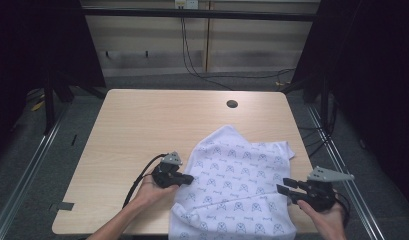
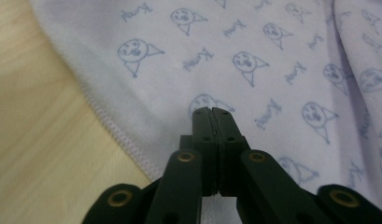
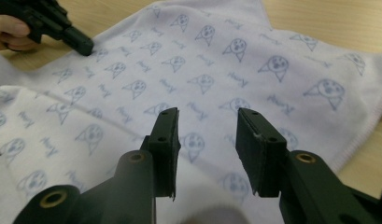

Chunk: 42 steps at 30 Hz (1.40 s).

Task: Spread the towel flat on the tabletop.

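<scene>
Laid across the near right part of the light wooden tabletop [image 1: 142, 125]: a white cotton garment printed with small blue cartoon faces and words [image 1: 237, 185], partly folded, with one pointed corner toward the far side and the near edge hanging close to the front rim of the tabletop. Seen in the high view at the garment's left edge: the left gripper [image 1: 188, 178], held in a hand [image 1: 151, 192], tip resting over the cloth just inside the stitched hem. In the left gripper view, jaws pressed fully together above the printed fabric [image 2: 272, 70], with no fold visible between them; whether a thin bit of cloth is pinched at the very tip cannot be told, but it looks like nothing is held. At the right side of the garment: the right gripper [image 1: 282, 185], hovering near the edge, jaws about half open and empty, pointing over the cloth [image 3: 202, 70] in the right gripper view, where the other gripper [image 3: 83, 46] also appears farther off. Judged as the step in hand: taking hold of both sides of the garment, most likely for folding or smoothing. Needed for the next move: reopening the left jaws and lowering them around the hem, then bringing the right jaws down onto the opposite edge and closing, with care to catch one layer only and not to drag the cloth off the tabletop.
</scene>
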Each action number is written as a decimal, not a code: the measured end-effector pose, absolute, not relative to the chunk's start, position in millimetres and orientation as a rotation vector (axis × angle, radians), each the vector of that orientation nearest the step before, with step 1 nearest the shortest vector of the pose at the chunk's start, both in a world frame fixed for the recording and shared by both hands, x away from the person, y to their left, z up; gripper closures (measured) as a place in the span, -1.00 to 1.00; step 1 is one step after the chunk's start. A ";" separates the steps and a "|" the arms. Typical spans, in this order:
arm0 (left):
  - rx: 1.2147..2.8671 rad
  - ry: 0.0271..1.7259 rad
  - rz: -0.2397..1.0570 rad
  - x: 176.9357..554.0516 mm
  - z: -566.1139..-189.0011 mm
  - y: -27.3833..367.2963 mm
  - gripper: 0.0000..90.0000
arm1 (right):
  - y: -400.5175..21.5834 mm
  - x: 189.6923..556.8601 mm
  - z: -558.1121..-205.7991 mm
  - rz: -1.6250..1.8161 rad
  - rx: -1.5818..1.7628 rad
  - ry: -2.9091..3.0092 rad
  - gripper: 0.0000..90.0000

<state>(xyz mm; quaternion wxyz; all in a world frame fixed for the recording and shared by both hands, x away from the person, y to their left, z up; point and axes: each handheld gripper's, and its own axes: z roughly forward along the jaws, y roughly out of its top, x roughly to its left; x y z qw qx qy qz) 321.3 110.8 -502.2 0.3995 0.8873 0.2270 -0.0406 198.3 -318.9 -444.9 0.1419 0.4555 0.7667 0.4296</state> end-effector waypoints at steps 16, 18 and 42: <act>2.081 0.724 -0.102 296.9 -491.1 190.2 0.73 | -254.3 308.4 -482.5 1.048 1.250 2.384 0.19; 2.068 0.758 -0.045 313.5 -491.0 186.9 0.57 | -249.5 317.0 -489.6 1.029 1.268 2.391 0.29; 2.169 0.745 -0.036 333.5 -504.0 172.6 0.94 | -278.4 349.4 -494.0 1.038 1.378 2.241 0.34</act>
